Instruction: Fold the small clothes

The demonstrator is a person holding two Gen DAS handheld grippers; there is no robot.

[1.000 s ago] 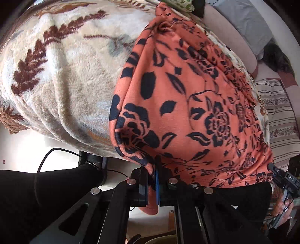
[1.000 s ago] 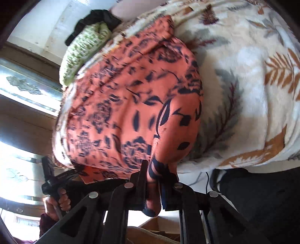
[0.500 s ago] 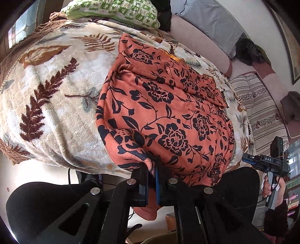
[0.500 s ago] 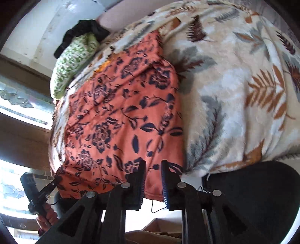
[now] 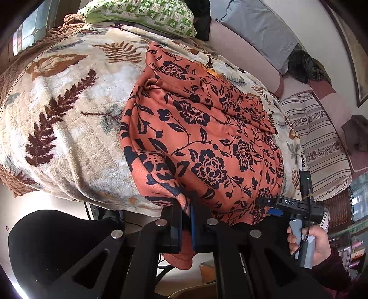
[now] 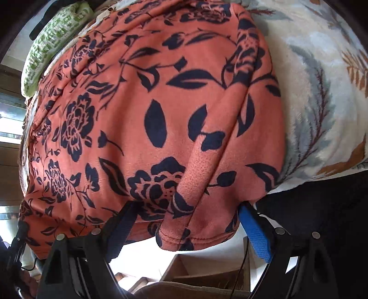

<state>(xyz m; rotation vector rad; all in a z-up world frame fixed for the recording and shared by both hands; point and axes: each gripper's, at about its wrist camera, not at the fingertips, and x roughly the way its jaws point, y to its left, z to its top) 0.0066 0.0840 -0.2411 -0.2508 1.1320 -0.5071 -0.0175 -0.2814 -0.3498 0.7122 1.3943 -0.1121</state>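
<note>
Jaws first: the left gripper [image 5: 186, 226] is clamped tight on the near hem of the orange floral garment [image 5: 202, 138], a fold of fabric hanging out below the pinch. Over on the right gripper [image 6: 184, 230], the jaws are spread wide apart, the hem drooping loose between them and gripped by neither finger. The garment lies spread on the leaf-print blanket [image 5: 69, 128] covering the bed, its near edge spilling over the bed's near edge. Toward the bed's far edge sits a green checked pillow [image 5: 142, 13], and past that, a grey cushion [image 5: 260, 30] against the pink sofa back [image 5: 241, 53].
</note>
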